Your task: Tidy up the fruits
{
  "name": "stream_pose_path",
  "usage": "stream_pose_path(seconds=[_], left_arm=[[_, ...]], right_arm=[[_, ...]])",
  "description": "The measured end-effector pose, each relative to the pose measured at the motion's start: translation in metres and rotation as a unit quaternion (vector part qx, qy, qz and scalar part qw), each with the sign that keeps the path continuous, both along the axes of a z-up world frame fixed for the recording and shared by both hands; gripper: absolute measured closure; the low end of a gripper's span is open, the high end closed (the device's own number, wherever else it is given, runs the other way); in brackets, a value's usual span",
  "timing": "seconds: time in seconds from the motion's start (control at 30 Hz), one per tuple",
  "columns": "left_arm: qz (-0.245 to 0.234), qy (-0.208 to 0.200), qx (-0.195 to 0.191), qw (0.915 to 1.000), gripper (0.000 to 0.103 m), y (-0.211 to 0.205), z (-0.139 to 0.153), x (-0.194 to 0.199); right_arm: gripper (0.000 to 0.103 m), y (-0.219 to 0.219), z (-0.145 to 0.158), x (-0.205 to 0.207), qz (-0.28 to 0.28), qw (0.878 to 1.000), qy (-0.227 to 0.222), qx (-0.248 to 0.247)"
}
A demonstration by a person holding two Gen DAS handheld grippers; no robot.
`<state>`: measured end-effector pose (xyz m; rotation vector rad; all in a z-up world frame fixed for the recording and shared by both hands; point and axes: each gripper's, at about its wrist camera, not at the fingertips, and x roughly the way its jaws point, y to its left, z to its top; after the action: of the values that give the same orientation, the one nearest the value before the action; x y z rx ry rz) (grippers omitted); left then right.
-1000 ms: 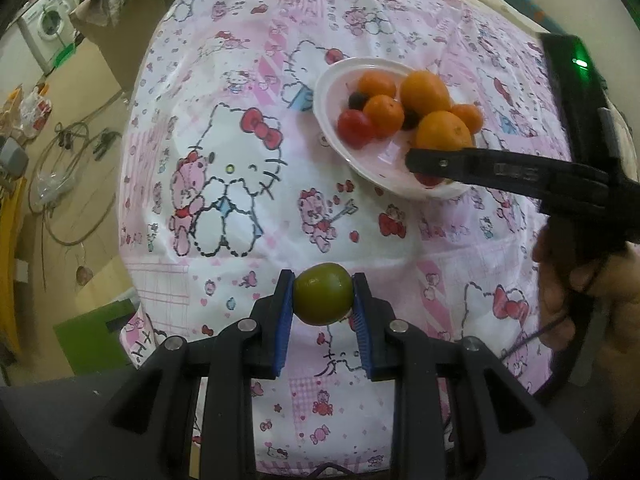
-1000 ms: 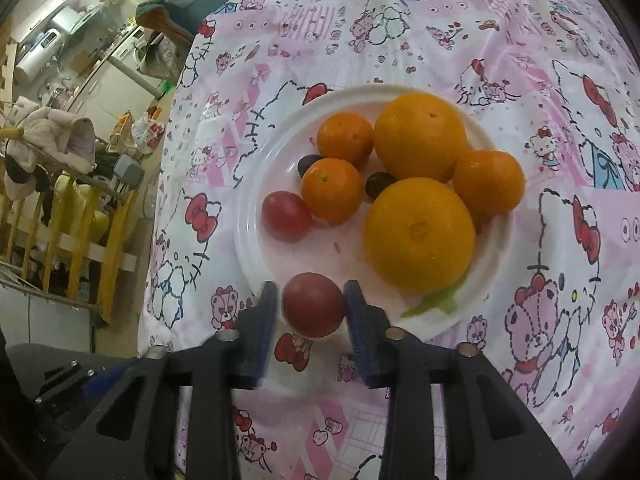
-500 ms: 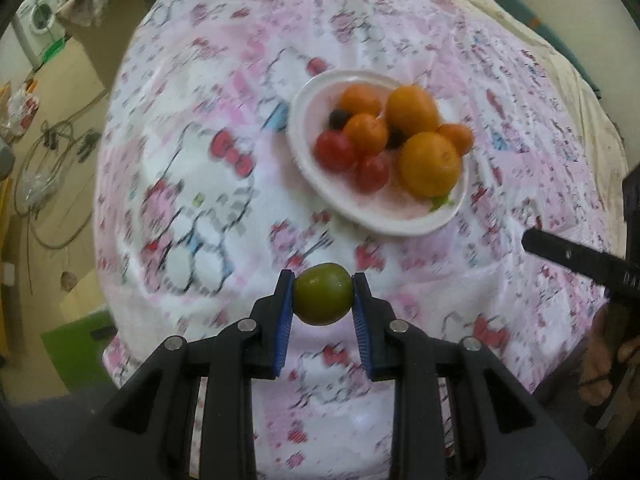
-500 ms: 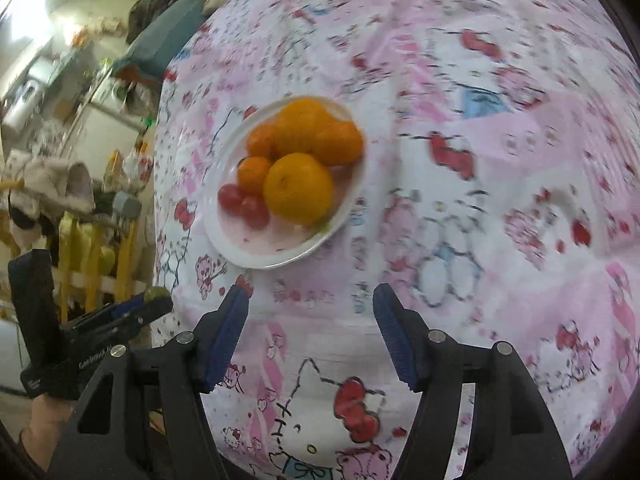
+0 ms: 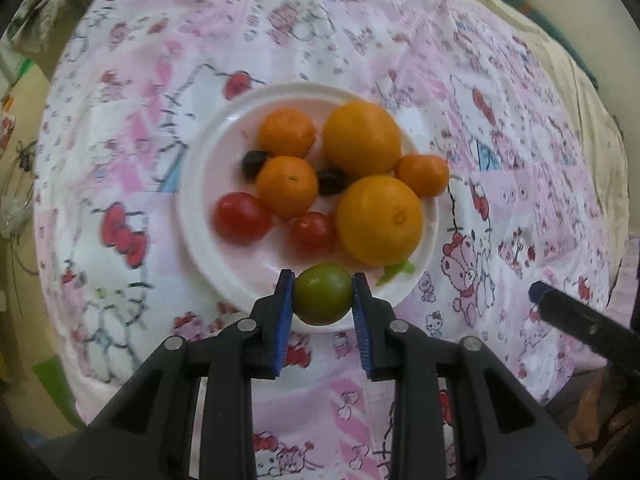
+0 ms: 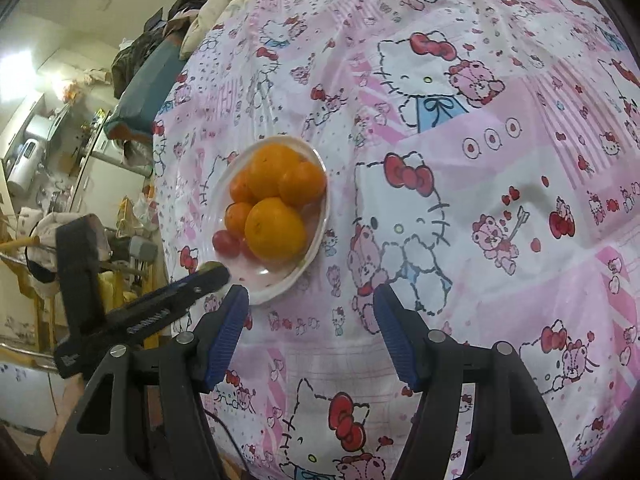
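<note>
My left gripper (image 5: 323, 298) is shut on a green tomato (image 5: 323, 299) and holds it over the near rim of a white plate (image 5: 200, 184). The plate holds two large oranges (image 5: 379, 224), three small tangerines (image 5: 287, 186), two red tomatoes (image 5: 241, 218) and two dark berries (image 5: 332, 181). My right gripper (image 6: 312, 308) is open and empty, back from the plate (image 6: 318, 236) on its right side. The left gripper (image 6: 200, 280) shows in the right wrist view at the plate's near left edge. One right finger (image 5: 576, 320) shows at the right of the left wrist view.
A pink Hello Kitty cloth (image 6: 460, 160) covers the table. Beyond the table's left edge there are household clutter and a wooden rack (image 6: 36, 264). A beige blanket (image 5: 560, 40) lies at the far right of the table.
My left gripper has carried the green tomato forward to the plate's near rim. My right gripper has released a red tomato on the plate, opened and pulled back to the right.
</note>
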<state>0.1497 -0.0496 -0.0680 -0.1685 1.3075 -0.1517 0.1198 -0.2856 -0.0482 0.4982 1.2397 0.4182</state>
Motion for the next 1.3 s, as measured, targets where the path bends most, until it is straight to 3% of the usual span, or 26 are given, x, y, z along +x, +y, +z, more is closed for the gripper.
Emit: stream_pose_path(seconds=[0.3,0.43,0.53,0.63,0.7,0.77,0.83,1.0,1.07,1.13,1.2,1.3], left_arm=[[-0.006,0.009,0.012,0.9999,0.074,-0.008,-0.014,0.003],[0.010,0.001,0.002,0.9999,0.026,0.000,-0.010,0.000],[0.010,-0.002,-0.011,0.9999,0.025,0.005,0.001,-0.006],[0.038,-0.035,-0.010,0.9986,0.025,0.021,0.028,-0.017],[0.050,-0.063,0.007,0.9967,0.025,0.029,0.046,-0.025],[0.051,-0.103,0.040,0.9926,0.025,0.034,0.064,-0.036],[0.059,-0.142,0.061,0.9862,0.025,0.041,0.081,-0.050],[0.064,-0.201,0.085,0.9737,0.025,0.048,0.101,-0.087],[0.072,-0.203,0.081,0.9731,0.021,0.051,0.101,-0.097],[0.094,-0.199,0.068,0.9731,0.008,0.058,0.098,-0.110],[0.106,-0.199,0.055,0.9727,0.006,0.063,0.093,-0.121],[0.105,-0.198,0.072,0.9718,0.006,0.062,0.085,-0.135]], right_arm=[[0.035,-0.007,0.003,0.003,-0.005,1.000,0.003,0.019],[0.035,-0.004,0.007,0.000,0.002,1.000,-0.001,0.019],[0.035,-0.002,0.008,0.001,0.004,1.000,-0.004,0.015],[0.035,0.001,0.012,0.001,0.007,1.000,-0.017,0.003],[0.033,0.004,0.017,-0.001,0.012,0.999,-0.031,-0.003],[0.023,0.009,0.025,-0.006,0.019,0.998,-0.057,-0.019],[0.019,0.012,0.033,-0.011,0.022,0.996,-0.080,-0.029],[0.018,0.029,0.057,-0.035,0.042,0.986,-0.152,-0.057],[0.018,0.039,0.063,-0.047,0.056,0.980,-0.180,-0.069],[0.018,0.046,0.066,-0.059,0.060,0.973,-0.202,-0.090],[0.014,0.049,0.066,-0.069,0.058,0.971,-0.211,-0.096],[0.011,0.055,0.065,-0.083,0.047,0.965,-0.231,-0.118]])
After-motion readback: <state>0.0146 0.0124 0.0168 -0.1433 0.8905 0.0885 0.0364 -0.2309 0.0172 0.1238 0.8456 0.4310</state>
